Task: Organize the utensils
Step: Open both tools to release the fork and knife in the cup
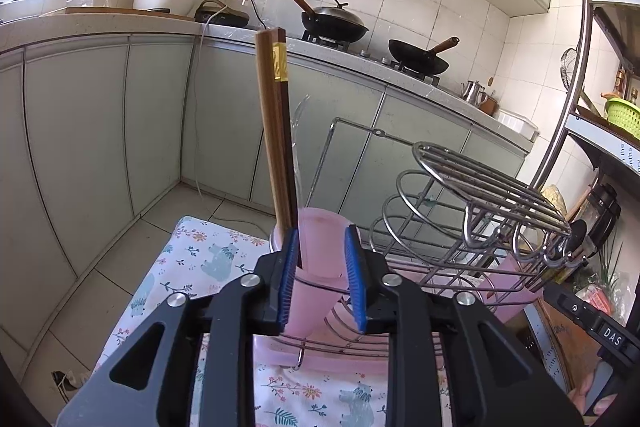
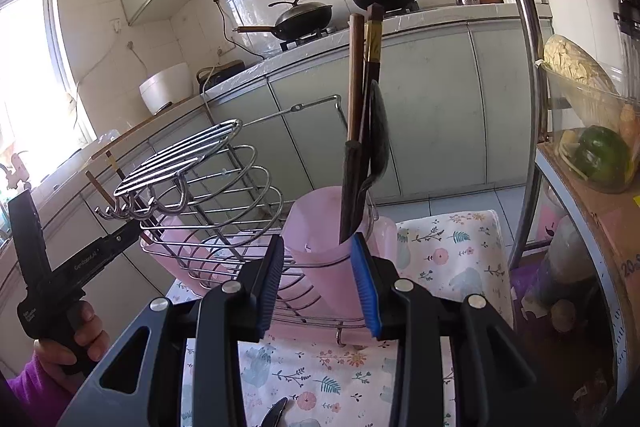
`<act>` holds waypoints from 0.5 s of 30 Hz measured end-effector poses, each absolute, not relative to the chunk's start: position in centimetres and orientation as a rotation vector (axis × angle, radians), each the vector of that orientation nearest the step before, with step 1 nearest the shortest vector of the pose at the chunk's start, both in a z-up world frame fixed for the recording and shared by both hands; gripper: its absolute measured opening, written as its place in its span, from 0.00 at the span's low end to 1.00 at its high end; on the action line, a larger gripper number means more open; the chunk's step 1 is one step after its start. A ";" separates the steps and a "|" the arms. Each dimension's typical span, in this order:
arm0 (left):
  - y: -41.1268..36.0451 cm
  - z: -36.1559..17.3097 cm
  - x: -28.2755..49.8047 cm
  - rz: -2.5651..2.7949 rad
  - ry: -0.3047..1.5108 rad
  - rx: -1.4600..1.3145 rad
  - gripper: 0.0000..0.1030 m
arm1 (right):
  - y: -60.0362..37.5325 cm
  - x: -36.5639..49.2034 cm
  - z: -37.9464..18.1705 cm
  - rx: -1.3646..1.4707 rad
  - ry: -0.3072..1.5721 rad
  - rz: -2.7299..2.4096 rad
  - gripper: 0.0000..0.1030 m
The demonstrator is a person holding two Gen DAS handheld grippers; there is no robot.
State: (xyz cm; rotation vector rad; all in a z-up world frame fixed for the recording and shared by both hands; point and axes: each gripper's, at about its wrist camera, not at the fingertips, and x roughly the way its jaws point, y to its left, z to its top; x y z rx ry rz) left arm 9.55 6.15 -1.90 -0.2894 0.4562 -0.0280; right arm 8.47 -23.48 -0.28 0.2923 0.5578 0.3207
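Several utensils already stand in the pink cup [image 2: 320, 247] at the end of the wire rack [image 2: 208, 187]: a pair of brown chopsticks [image 1: 278, 131] with a gold band near the top, and a dark spoon [image 2: 378, 131] leaning beside them. More chopsticks [image 2: 100, 183] poke up at the rack's far end. One dark utensil tip [image 2: 274, 413] lies on the floral cloth [image 2: 316, 379] over the table, so I judge the job mostly done, with that piece left. The left gripper [image 1: 322, 275] and the right gripper [image 2: 318, 287] both hang with jaws apart, holding nothing, just short of the cup
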 end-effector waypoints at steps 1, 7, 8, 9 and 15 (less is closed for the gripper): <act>6.2 -1.9 9.5 -0.029 0.458 -0.292 0.32 | -23.5 8.4 -0.3 0.291 0.560 0.321 0.33; 6.6 -2.3 8.6 -0.022 0.473 -0.310 0.33 | -23.5 7.6 -0.4 0.300 0.578 0.330 0.33; 6.6 -2.3 8.4 -0.023 0.476 -0.313 0.33 | -23.5 7.4 -0.5 0.301 0.582 0.331 0.33; 6.6 -2.4 8.2 -0.023 0.480 -0.314 0.33 | -23.5 7.3 -0.5 0.301 0.584 0.331 0.33; 6.6 -2.6 7.0 -0.031 0.493 -0.306 0.33 | -23.7 6.2 -0.8 0.303 0.602 0.336 0.33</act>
